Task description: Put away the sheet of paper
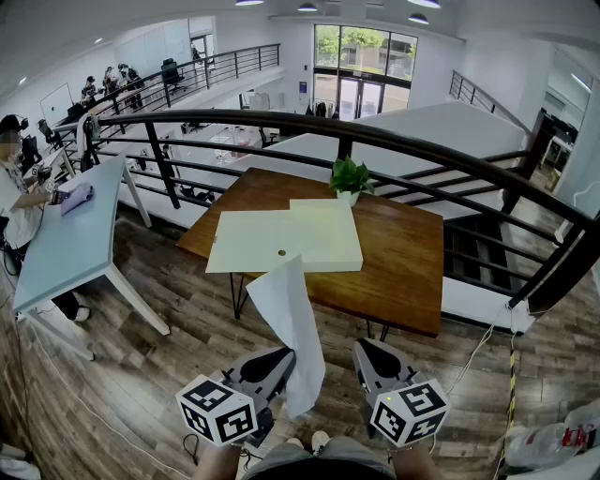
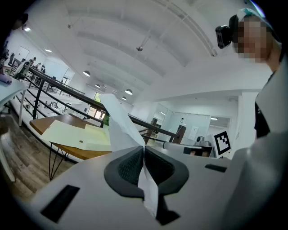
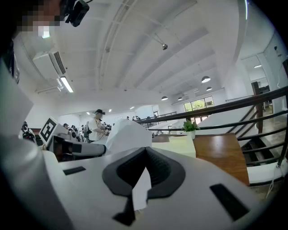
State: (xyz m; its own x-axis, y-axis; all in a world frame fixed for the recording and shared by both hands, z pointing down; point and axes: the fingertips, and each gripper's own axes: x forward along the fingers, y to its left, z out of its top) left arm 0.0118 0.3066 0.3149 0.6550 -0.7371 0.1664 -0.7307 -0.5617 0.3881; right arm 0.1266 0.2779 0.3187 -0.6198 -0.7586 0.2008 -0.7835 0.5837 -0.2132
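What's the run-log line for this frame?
left gripper: shut on sheet of paper | right gripper: shut | sheet: sticks up from left jaws, in air | wooden table: ahead, not reached

The hall is lit brightly and evenly by ceiling lamps and by daylight from the windows far behind the desk. Only a soft shadow is cast beneath the desk. The sheet of paper is rendered almost glaring white. The railing behind the desk is bowed by fisheye distortion, and the corners of the gripper views are darkened.

Head view looks down; both gripper views face the shared table.
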